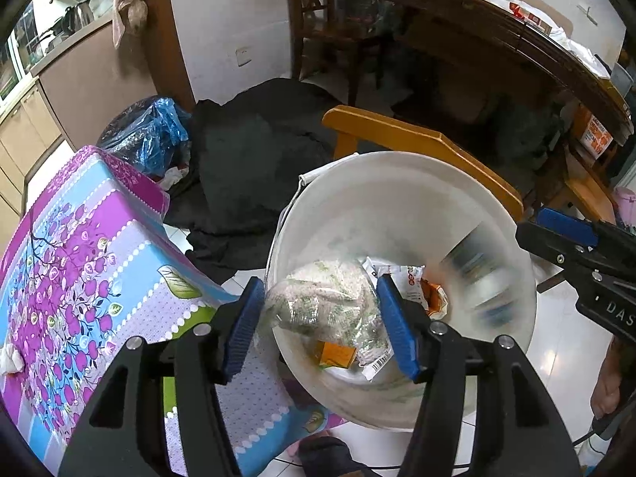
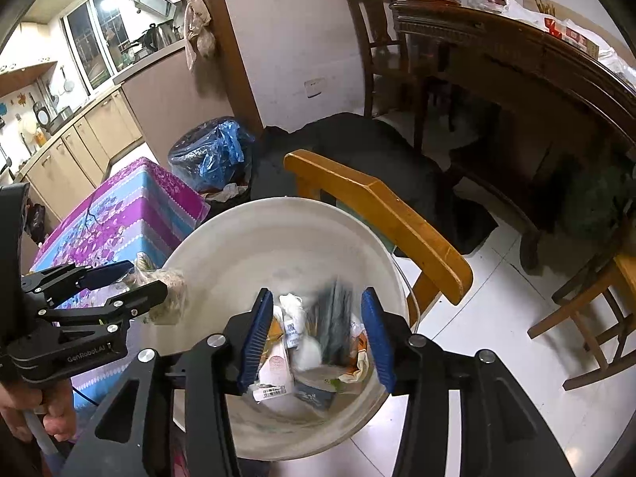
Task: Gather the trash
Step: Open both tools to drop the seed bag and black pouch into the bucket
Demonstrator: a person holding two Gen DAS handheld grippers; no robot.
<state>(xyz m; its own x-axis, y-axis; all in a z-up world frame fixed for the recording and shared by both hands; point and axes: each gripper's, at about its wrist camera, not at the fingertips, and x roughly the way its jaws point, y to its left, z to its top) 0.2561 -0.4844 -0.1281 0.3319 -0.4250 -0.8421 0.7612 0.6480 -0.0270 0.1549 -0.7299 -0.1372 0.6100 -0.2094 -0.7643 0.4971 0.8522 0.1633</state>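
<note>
Both grippers (image 1: 318,326) (image 2: 318,338) (jaws apart) overhang bucket rim (image 2: 278,202).

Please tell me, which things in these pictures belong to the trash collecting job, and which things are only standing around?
Belong to the job:
- white bucket with wrappers inside
- crumpled clear bag between the left gripper pads
- blurred dark packet dropping beneath the right gripper

Only standing around:
- yellow wooden chair
- flowered tablecloth
- blue plastic bag
- dark wooden table

Left gripper (image 1: 320,328): black frame, ribbed blue pads, silver screws.
Right gripper (image 2: 316,336): same build; "GenRobot.AI" lettering on the left.
</note>
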